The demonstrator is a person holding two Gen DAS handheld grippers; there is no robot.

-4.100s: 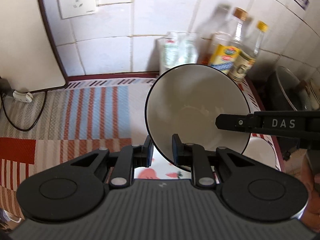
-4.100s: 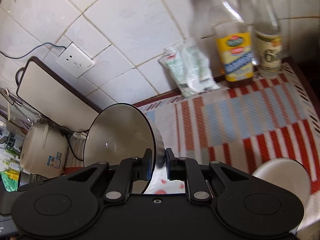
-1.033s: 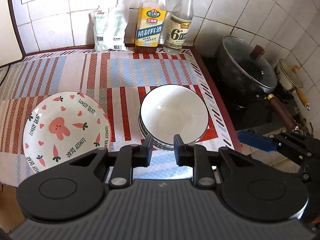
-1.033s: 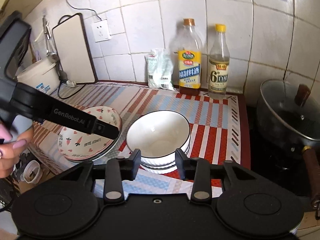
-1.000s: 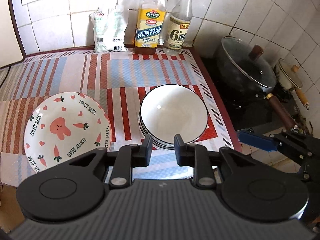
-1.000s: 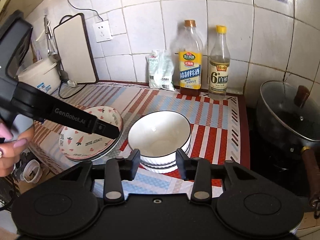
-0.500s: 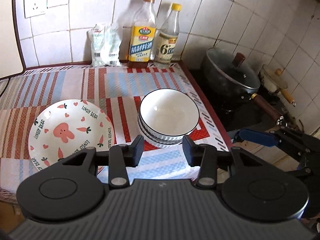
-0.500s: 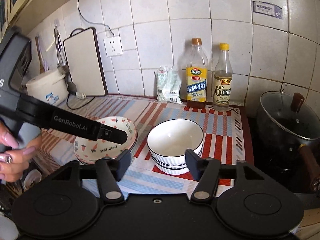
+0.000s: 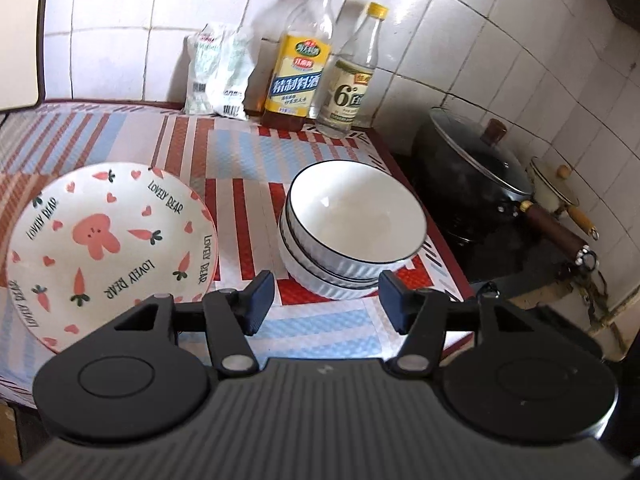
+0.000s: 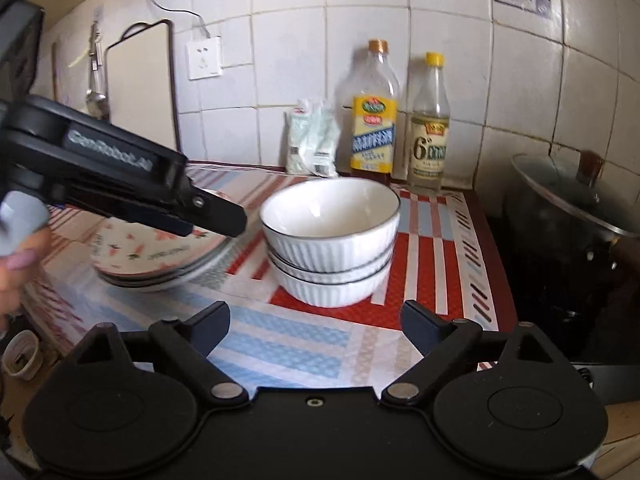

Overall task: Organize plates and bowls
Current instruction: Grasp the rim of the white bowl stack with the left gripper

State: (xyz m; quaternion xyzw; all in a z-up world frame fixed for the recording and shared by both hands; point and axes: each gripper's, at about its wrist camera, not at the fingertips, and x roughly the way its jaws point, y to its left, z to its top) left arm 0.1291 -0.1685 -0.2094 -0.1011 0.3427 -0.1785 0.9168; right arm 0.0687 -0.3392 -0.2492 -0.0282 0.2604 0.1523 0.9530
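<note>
Now both grippers' jaws have just been opening and stand empty: left gripper [image 9: 324, 300] partway, right gripper [image 10: 316, 322] wide. The stacked bowls [image 10: 332, 240] and, seemingly stacked, plates [image 9: 108, 244] sit side by side on the bench [image 9: 248, 152], so sorting looks finished.

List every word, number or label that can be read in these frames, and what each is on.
"LOVELY BEAR": repeated around the rim of the carrot plate.
"6°": label of the yellow-capped clear bottle.
"精制料酒": blue band on the yellow-labelled bottle.
"GenRobot.AI": side of the left gripper, blurred.
White packet: print too small to read.
Wall sticker: too blurred.
</note>
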